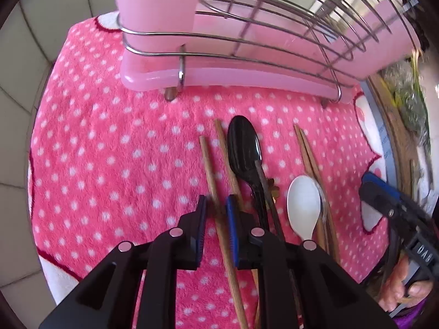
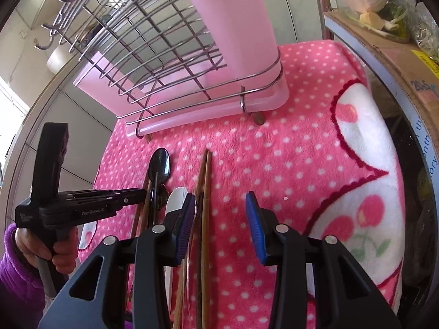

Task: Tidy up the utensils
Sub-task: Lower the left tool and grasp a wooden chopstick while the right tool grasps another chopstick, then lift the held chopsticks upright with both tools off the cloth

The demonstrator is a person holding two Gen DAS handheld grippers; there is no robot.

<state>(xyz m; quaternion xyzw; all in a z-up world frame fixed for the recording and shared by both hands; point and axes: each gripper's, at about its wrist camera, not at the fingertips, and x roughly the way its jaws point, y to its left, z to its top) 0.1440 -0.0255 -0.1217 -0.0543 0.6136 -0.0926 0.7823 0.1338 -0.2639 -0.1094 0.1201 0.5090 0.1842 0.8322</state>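
Note:
Utensils lie on a pink polka-dot cloth (image 1: 109, 150): a wooden chopstick (image 1: 209, 175), a black spoon (image 1: 244, 150), a white spoon (image 1: 304, 205) and a pair of chopsticks (image 1: 310, 153). My left gripper (image 1: 215, 205) is low over the cloth, its jaws narrowly apart around the wooden chopstick. My right gripper (image 2: 221, 205) is open and empty above the cloth, just right of the chopstick pair (image 2: 204, 181) and the white spoon (image 2: 175, 197). The black spoon (image 2: 160, 166) lies further left. A wire rack with a pink cup holder (image 1: 156, 8) stands behind.
The wire rack (image 2: 153, 54) sits on a pink tray (image 1: 233, 79) at the back of the cloth. A cardboard box (image 2: 397, 54) with vegetables stands at the right edge. Tiled wall lies to the left.

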